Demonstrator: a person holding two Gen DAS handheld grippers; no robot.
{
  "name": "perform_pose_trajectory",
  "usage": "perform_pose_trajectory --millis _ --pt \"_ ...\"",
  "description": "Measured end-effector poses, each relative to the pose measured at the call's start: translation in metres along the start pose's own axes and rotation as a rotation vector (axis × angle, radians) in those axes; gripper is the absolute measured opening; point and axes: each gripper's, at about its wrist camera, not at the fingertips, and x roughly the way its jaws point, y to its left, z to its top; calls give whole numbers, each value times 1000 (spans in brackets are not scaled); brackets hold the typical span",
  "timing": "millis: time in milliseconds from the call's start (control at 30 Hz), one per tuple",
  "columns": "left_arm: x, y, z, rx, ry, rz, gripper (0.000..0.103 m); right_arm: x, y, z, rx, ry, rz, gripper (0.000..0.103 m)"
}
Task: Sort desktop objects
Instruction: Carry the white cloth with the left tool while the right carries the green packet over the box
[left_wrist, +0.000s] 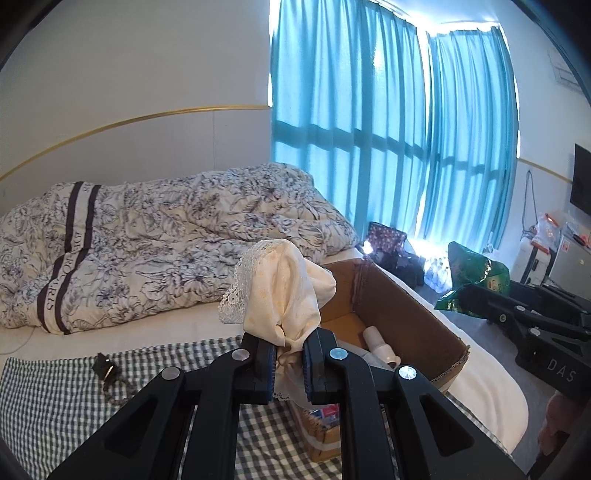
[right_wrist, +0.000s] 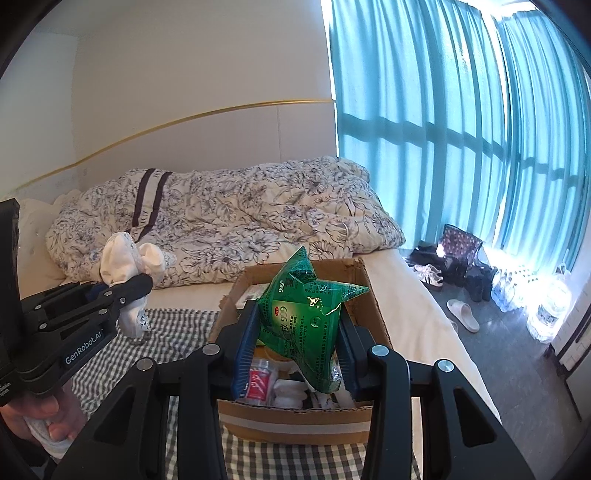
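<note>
Two handheld tools are raised over a bed, each closed on something soft. The left tool (left_wrist: 289, 365) pinches a cream cloth with lace trim (left_wrist: 284, 291) between its blue-padded fingers (left_wrist: 270, 369); the cloth bunches upward above the fingertips and a short tail hangs below them. In the right wrist view the same left tool (right_wrist: 138, 286) shows at the left edge, the cloth (right_wrist: 127, 258) bulging above and below its tips, with a person's hand (right_wrist: 40, 413) gripping the handle.

The right tool (right_wrist: 299, 332) is closed on a crumpled green foil packet (right_wrist: 308, 310) with white print, the packet standing up between the fingers and spreading above them. In the left wrist view the right tool (left_wrist: 491, 310) enters from the right, with the green packet (left_wrist: 472, 277) at its tip.

Directly ahead of and below both tools sits an open cardboard box (right_wrist: 373, 295) on a green-and-white checked cloth (right_wrist: 177, 332) spread over the bed. Inside the box lie a small red-and-white packet (right_wrist: 258, 384) and several white items, too jumbled to identify. To the left of the left tool, a small dark object with a chain (left_wrist: 105, 369) rests on the checked cloth. Beyond the box lies a rumpled floral duvet (left_wrist: 147, 236), and teal curtains (left_wrist: 369, 129) cover the window behind it. Shoes and a white slipper (right_wrist: 463, 314) lie on the floor to the right.
</note>
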Motion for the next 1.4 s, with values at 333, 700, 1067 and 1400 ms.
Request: perform_pose_trajectory --millis 333,700,1067,1400 --pt "46 -21 -4 16 54 -35 11 35 -27 -9 31 43 -7 39" --pt "99 -29 -20 26 125 -50 11 83 -46 -28 50 112 -1 39" --pt "125 -32 -31 33 166 -56 11 110 -43 -43 46 157 0 39" --pt "124 -30 -32 27 167 -62 23 105 -42 -42 61 129 -42 49"
